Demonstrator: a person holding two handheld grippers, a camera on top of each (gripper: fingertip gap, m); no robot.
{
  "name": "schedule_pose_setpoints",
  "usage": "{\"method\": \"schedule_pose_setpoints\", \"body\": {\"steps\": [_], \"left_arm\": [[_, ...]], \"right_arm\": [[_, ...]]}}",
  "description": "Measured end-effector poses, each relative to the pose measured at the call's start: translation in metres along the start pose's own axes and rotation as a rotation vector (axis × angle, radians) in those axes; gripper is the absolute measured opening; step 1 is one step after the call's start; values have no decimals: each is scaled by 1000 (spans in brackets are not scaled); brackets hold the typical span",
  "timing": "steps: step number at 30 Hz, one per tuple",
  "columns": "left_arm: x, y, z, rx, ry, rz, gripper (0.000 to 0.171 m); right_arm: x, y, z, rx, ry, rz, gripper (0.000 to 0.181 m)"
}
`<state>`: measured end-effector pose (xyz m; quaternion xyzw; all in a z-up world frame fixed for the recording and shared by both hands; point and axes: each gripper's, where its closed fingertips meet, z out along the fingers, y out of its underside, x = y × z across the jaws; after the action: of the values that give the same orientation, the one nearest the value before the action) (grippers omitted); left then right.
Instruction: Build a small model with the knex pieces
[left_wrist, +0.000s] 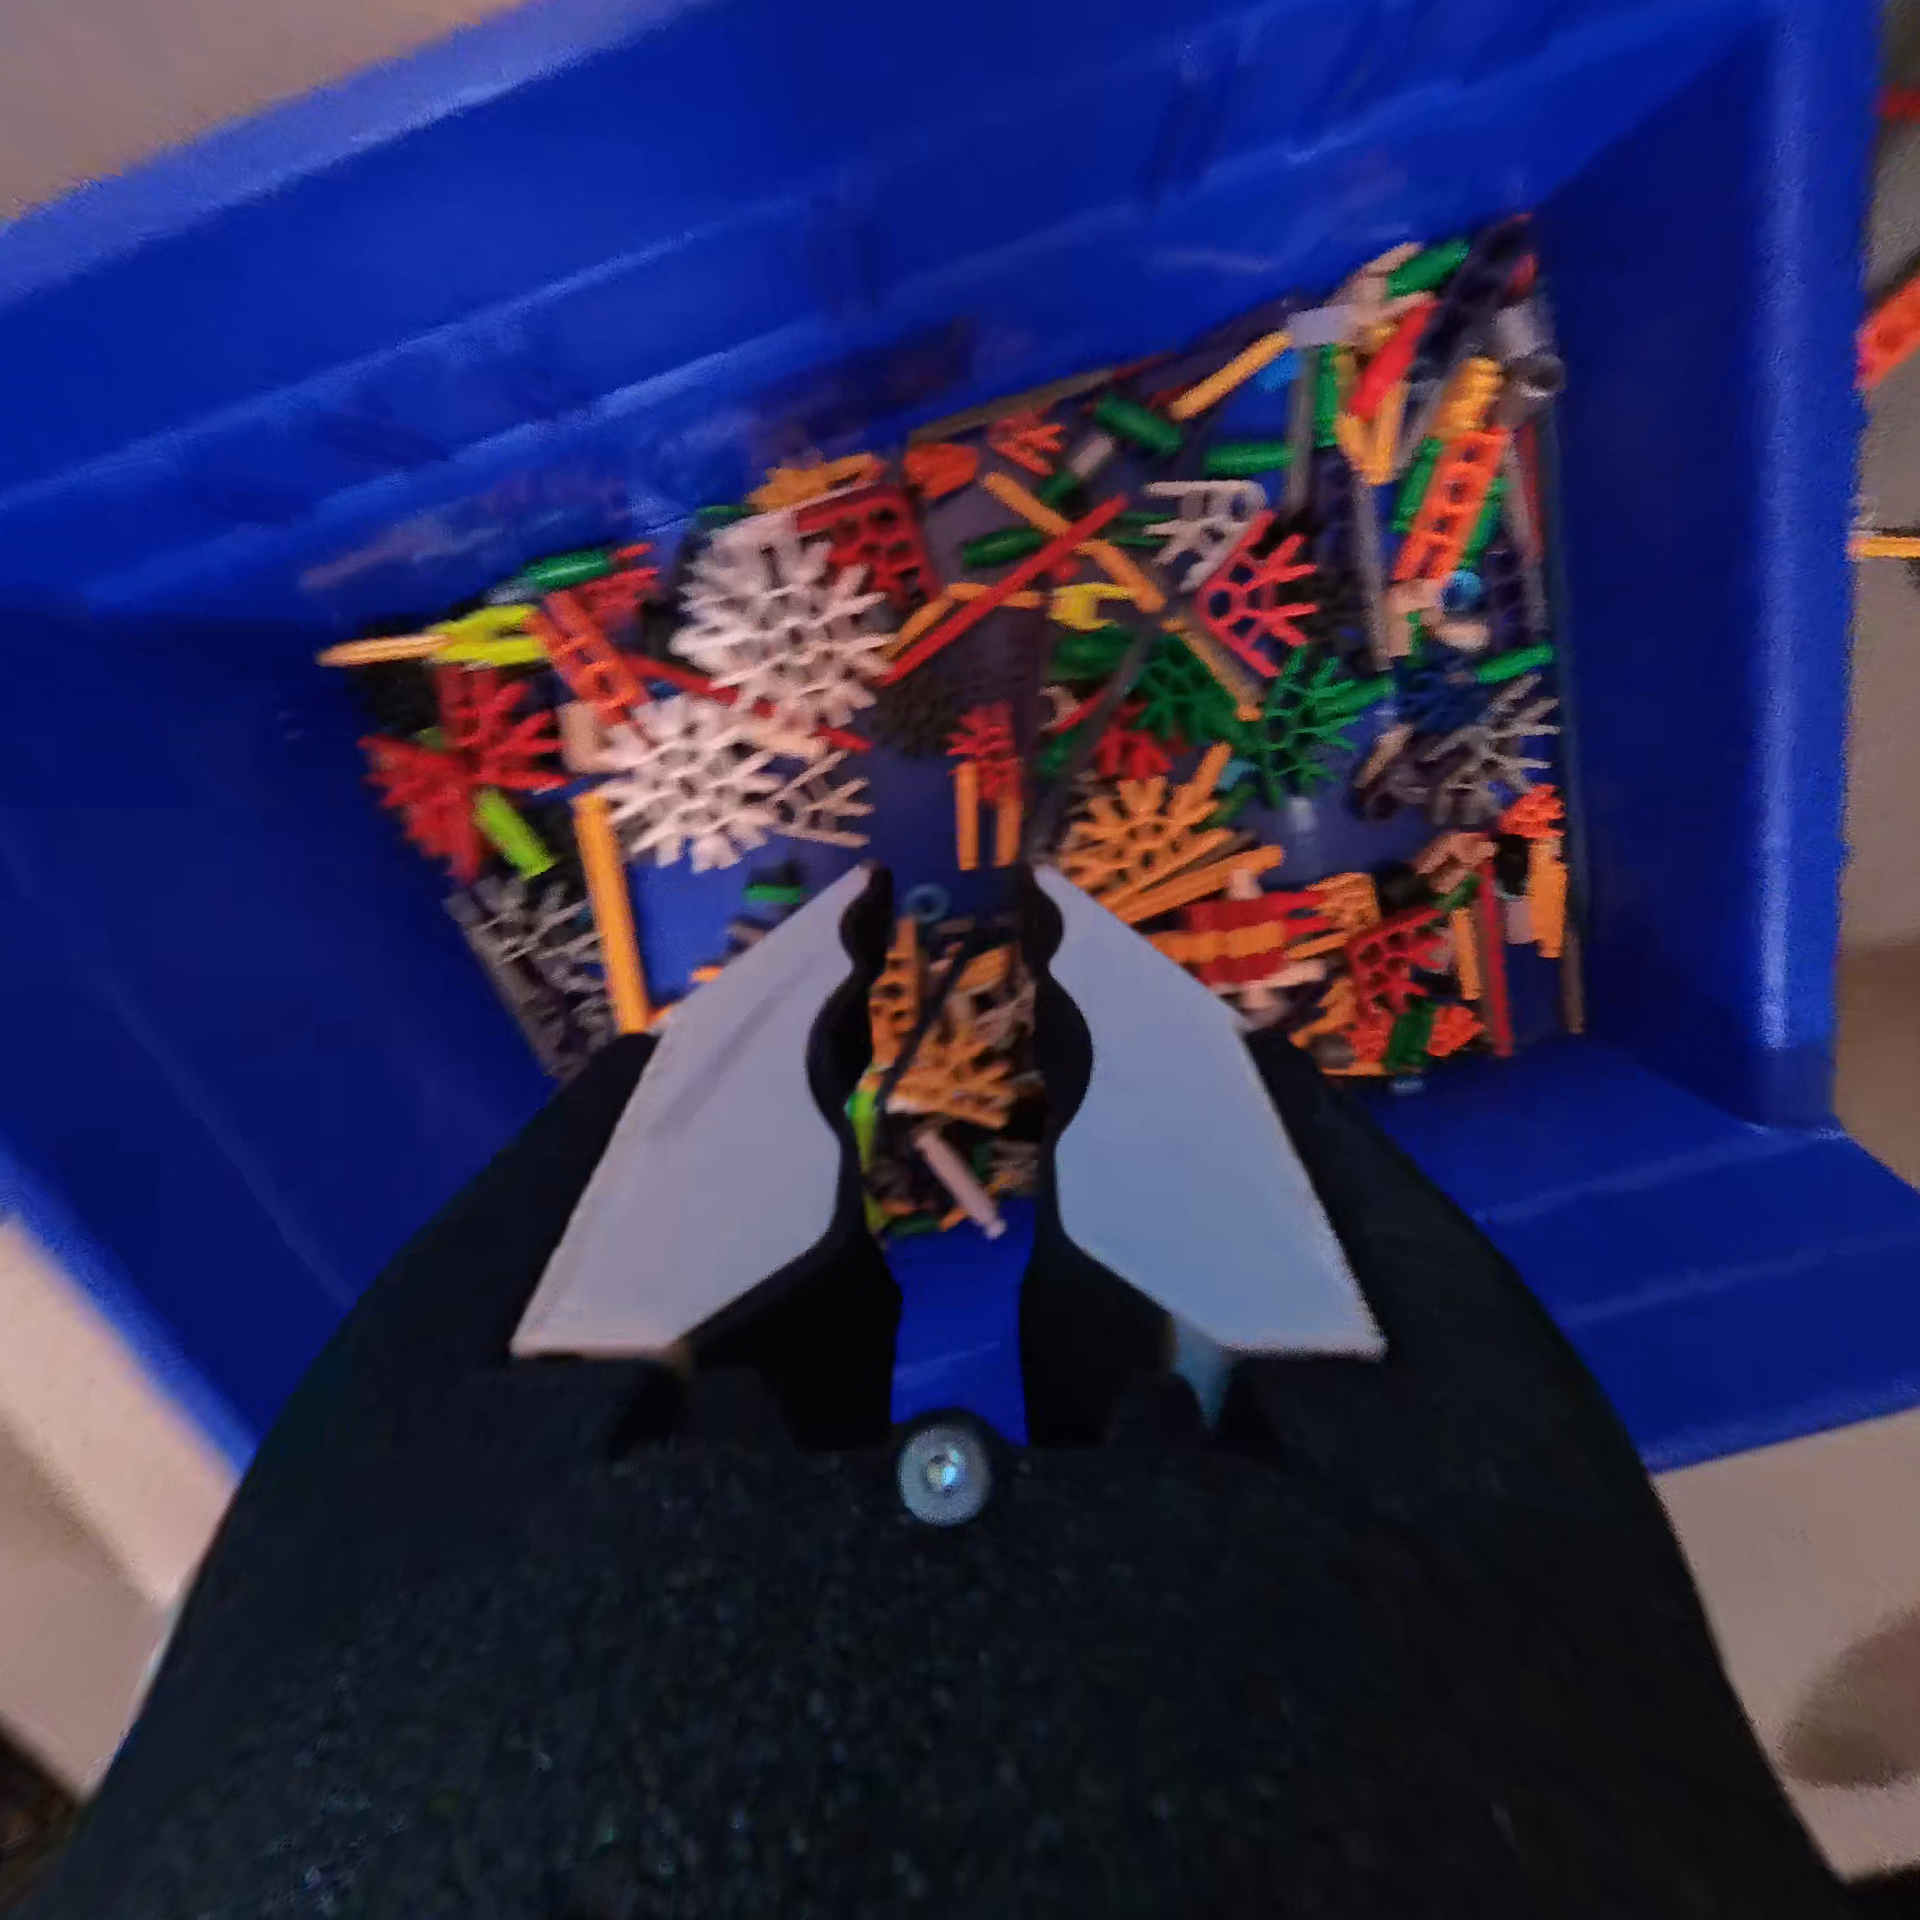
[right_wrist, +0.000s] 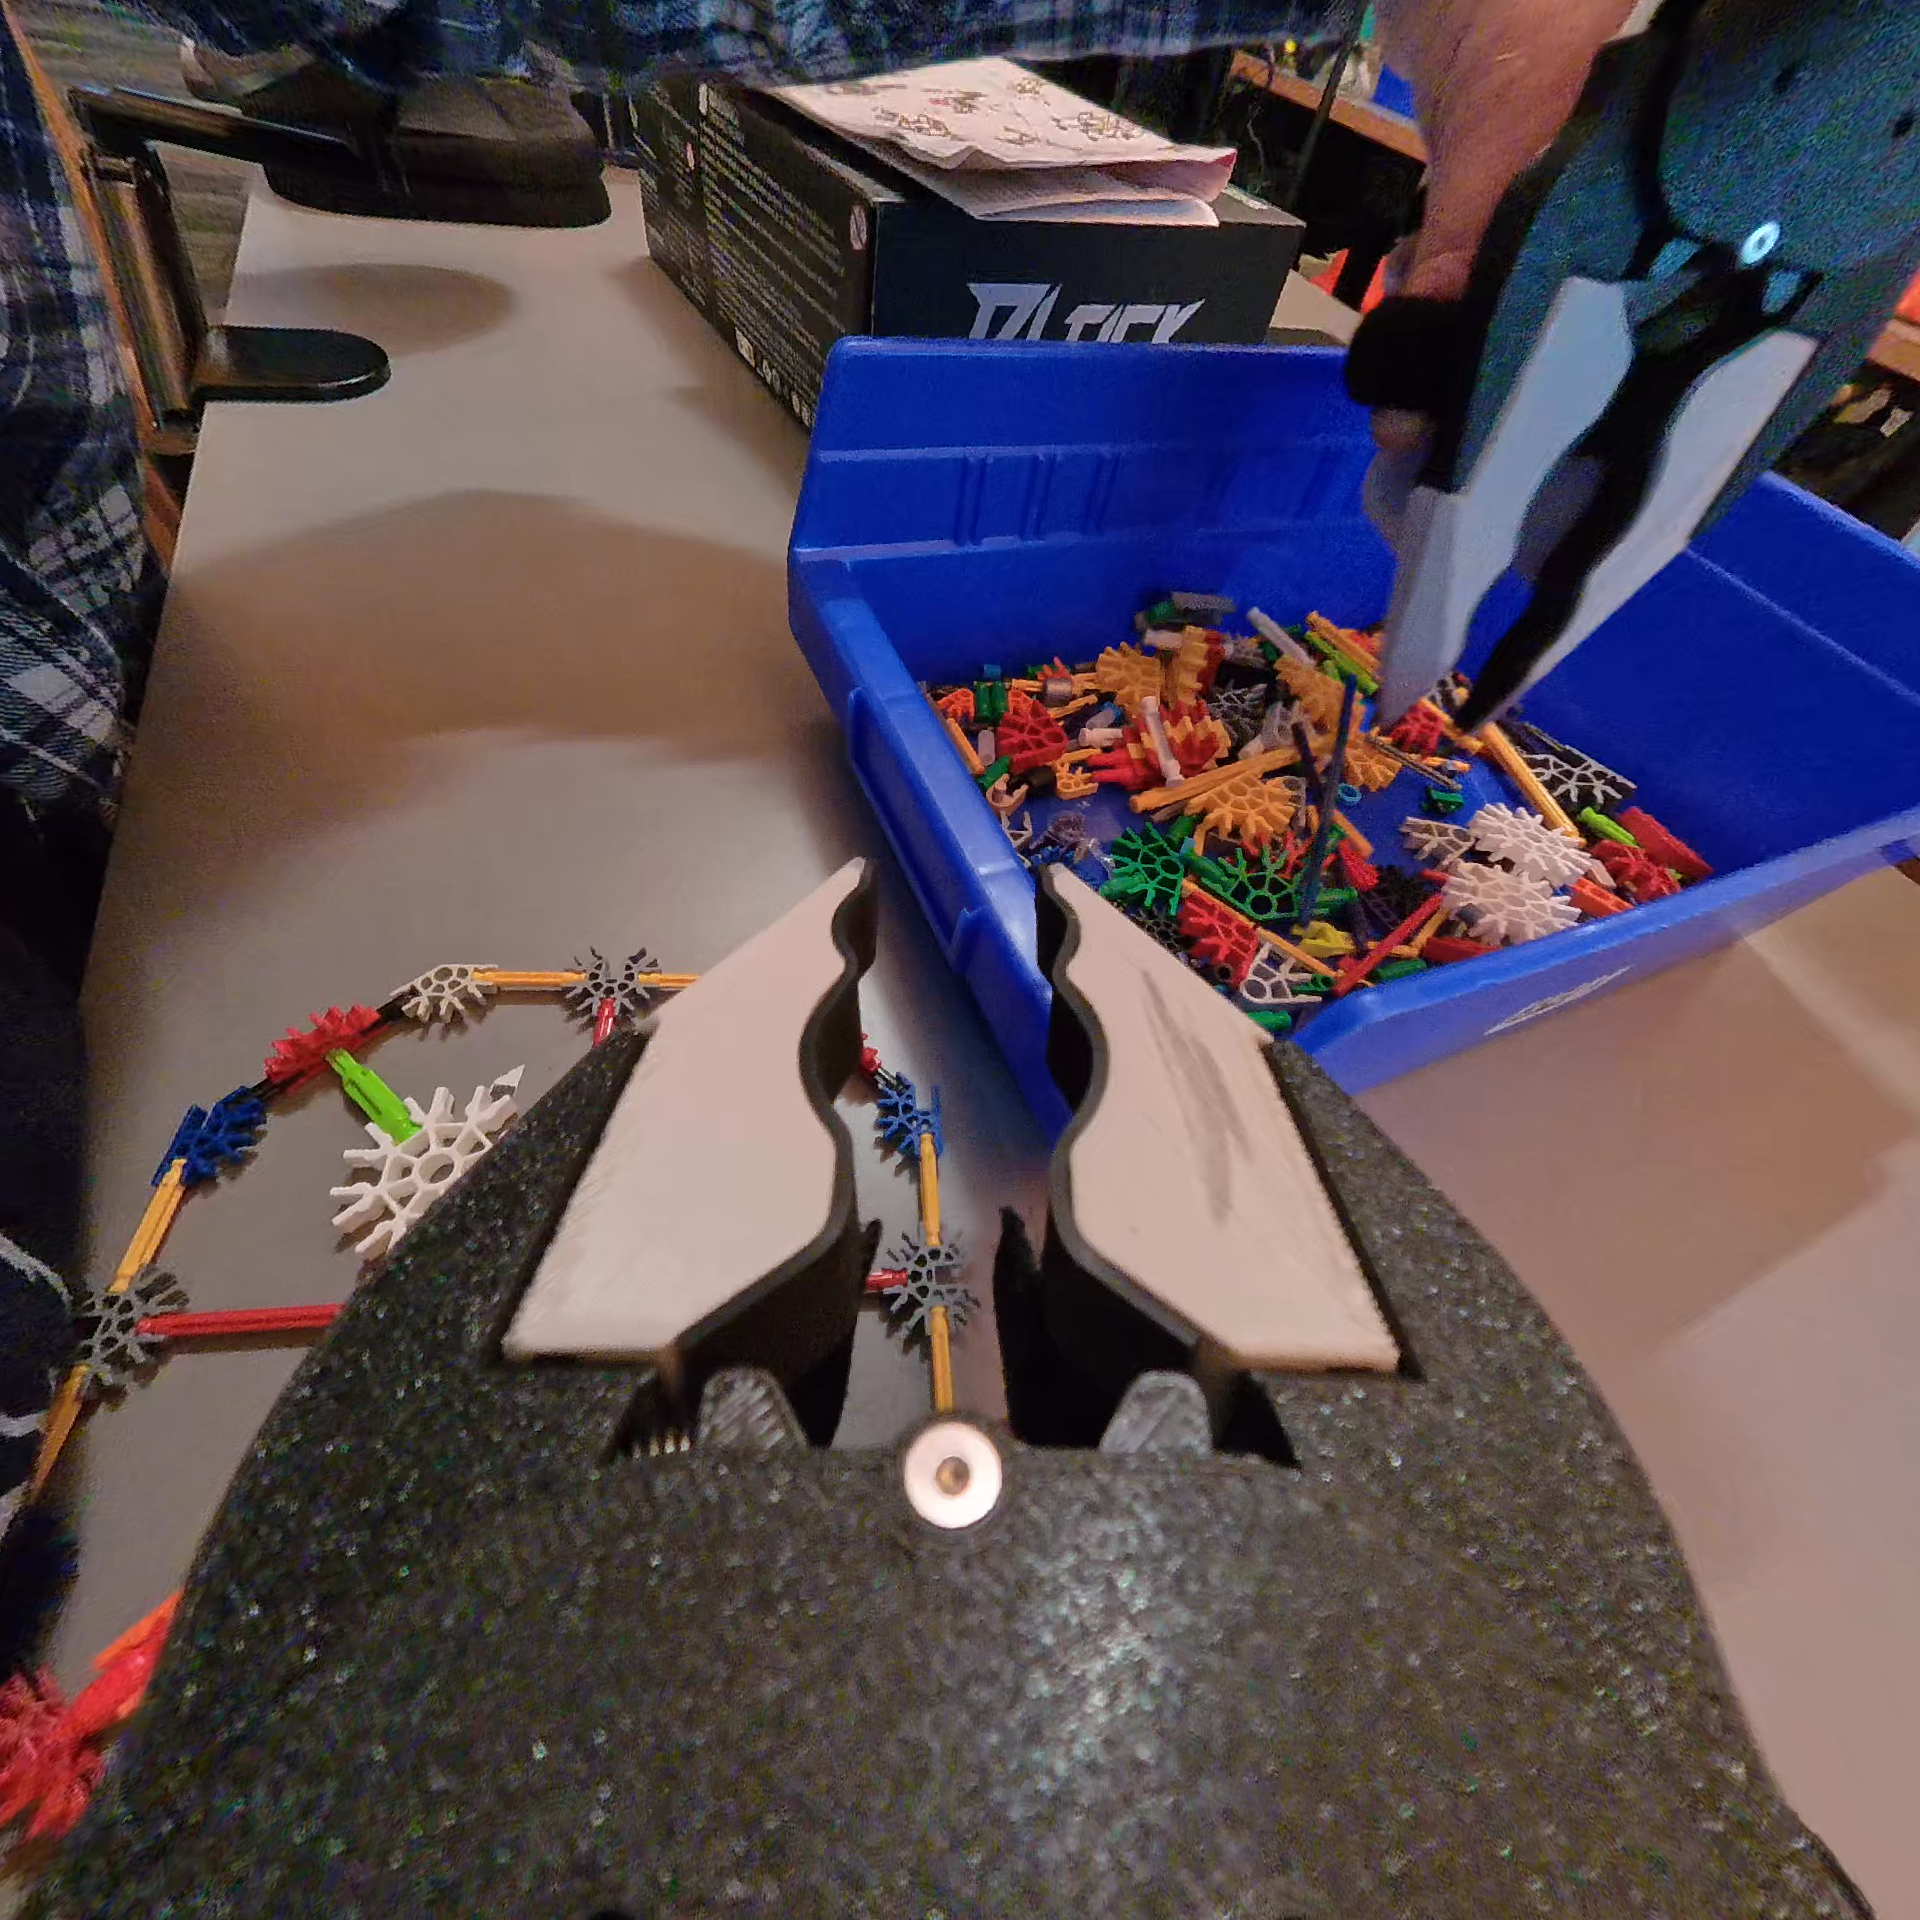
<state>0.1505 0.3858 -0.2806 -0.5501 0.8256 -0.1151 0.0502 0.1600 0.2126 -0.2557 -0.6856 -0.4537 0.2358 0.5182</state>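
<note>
Left claw apart, empty, tips just above loose rods and connectors in blue bin. Right claw apart, empty, over desk beside bin.

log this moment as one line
left gripper: open, tips down among loose parts in blue bin | right gripper: open, empty, over rod-and-connector frame on table

Looks like a hobby or workshop room: a pale surface carrying a blue parts bin heaped with plastic construction pieces, a black carton topped with printed sheets, and cluttered benches dim behind.
</note>
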Motion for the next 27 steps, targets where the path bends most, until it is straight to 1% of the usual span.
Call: {"method": "schedule_pose_setpoints", "body": {"steps": [1,3,5,8,13,14,15,17,20,24,27], "left_arm": [[-11,2,-4,-2,-43,-16,27],[-29,6,-7,-6,-94,-40,53],[-37,4,-6,9,-109,-53,58],[-49,2,4,-16,-155,-25,57],[-56,-4,31,-54,-148,-2,51],[-56,-3,36,-72,-149,4,49],[-53,-5,37,-61,-128,2,39],[-52,-5,37,-58,-130,2,37],[-40,1,36,-73,-86,16,37],[-18,19,30,-145,-26,35,37],[-3,22,24,-132,35,8,38]], "right_arm": [[0,0,0,0,1,1,29],[0,0,0,-2,2,0,29],[0,0,0,-3,4,0,29],[0,0,0,-2,2,3,29],[-1,1,0,-6,-3,3,29],[-1,1,0,-8,-2,2,29],[-1,1,0,-9,-1,3,29],[0,2,0,-9,1,6,29],[0,2,0,-8,-4,11,29],[-2,2,0,-12,-8,2,29],[-2,2,0,-12,-9,4,29]]}}
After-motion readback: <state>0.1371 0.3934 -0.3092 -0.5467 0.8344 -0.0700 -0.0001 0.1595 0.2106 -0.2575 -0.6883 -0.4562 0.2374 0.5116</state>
